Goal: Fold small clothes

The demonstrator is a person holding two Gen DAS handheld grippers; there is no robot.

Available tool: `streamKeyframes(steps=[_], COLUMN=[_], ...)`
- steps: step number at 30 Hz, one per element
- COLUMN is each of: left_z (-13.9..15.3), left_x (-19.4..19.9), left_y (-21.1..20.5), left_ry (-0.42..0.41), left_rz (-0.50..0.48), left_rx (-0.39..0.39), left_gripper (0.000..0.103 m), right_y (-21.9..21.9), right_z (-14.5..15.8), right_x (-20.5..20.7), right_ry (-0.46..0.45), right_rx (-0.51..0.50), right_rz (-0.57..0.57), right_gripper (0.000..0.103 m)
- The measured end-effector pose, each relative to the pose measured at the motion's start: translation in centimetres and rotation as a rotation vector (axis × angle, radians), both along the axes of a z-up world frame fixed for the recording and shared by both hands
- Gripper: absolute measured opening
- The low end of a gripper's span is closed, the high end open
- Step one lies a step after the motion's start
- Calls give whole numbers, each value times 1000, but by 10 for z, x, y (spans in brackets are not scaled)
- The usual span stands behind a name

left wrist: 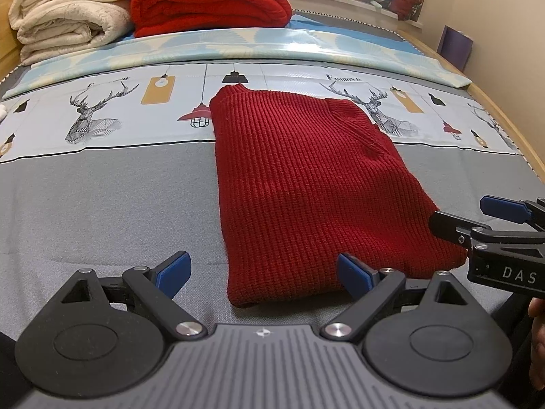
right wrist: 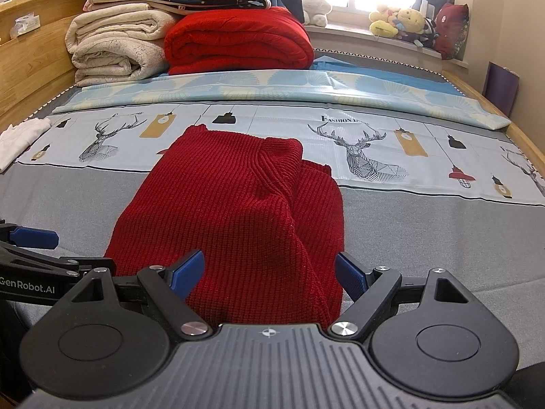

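Sweater (left wrist: 306, 184) folded on bed (left wrist: 112, 204), near edge between left gripper (left wrist: 264, 274) fingers, right gripper (right wrist: 269, 272) fingers likewise, both spread apart.

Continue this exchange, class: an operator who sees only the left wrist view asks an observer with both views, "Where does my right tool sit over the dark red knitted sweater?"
Observer: The right tool is open, with the near right part of the dark red knitted sweater between its fingers.
Operator: Is the sweater's right side one flat layer?
Observer: No. A separate folded strip lies along it, parted by a raised crease.
Operator: Is anything on top of the cream fleece blankets?
Observer: Yes, a folded dark star-printed cover rests on the cream fleece blankets.
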State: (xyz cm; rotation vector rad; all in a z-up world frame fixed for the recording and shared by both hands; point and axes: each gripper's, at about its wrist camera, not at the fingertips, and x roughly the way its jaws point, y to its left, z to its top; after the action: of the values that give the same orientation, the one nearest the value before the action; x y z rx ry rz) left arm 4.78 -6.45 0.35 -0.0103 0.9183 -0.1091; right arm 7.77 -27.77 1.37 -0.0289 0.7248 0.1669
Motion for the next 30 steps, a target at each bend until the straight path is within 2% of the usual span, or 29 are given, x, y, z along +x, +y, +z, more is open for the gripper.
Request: streamKeyframes(steps=[30], left_z=[3], left_x=[1], left_y=[-5], left_ry=[-13], left_rz=[-16], left_rx=[-2], left_gripper=[95], right_y=[0], right_z=[0], right_x=[0], right_ry=[0], right_rx=[-1], right_rz=[0], right_gripper=[85])
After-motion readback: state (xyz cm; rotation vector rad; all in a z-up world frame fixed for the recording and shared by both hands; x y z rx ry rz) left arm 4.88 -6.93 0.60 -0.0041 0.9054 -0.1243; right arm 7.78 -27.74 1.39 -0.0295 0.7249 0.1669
